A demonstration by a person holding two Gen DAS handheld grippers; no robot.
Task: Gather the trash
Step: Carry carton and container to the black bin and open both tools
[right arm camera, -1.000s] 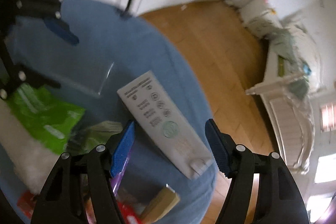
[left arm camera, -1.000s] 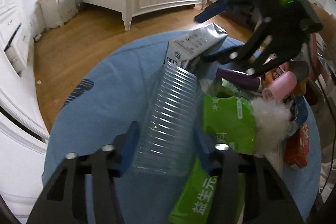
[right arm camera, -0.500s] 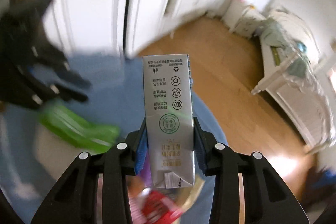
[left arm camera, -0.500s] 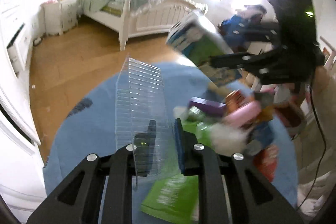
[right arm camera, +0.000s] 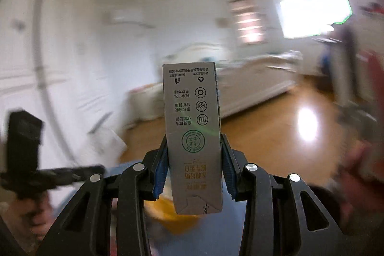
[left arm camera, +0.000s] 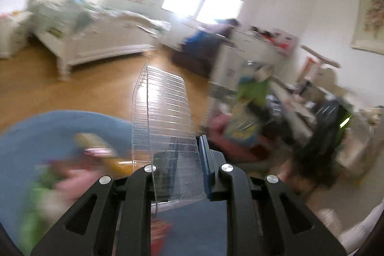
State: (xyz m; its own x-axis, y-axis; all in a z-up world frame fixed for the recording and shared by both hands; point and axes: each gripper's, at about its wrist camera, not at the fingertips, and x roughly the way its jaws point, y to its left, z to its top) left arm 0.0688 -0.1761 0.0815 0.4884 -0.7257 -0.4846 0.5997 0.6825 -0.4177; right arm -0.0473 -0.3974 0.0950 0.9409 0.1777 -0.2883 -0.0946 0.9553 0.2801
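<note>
Two hand-held tools each carry a piece of trash above a cluttered bedroom surface. In the left wrist view, the left tool [left arm camera: 178, 168] sits low at centre frame, its jaws drawn narrow and pinching the flattened clear plastic cup [left arm camera: 163, 121], whose ribbed wall rises from the blue pads towards the middle of the frame. The jaws closed onto the cup within the past second and now grip it. Below and to the lower left lies the blue-covered surface [left arm camera: 60, 121], strewn with blurred wrappers in green, pink and yellow. The white bed [left arm camera: 96, 40] stands at upper left on the wooden floor [left arm camera: 100, 90], with bright windows [left arm camera: 204, 1] behind it at top centre. At right of that frame the right tool shows only as a dark blur.

In the right wrist view, the right tool [right arm camera: 194, 170] clamps a grey milk carton [right arm camera: 193, 133] between its blue pads at lower centre, having just closed on it; the carton stands upright along the fingers with its print upside down. The left tool appears as a dark, blurred shape at the left edge. Bed and windows fill the right half, too blurred for detail.
</note>
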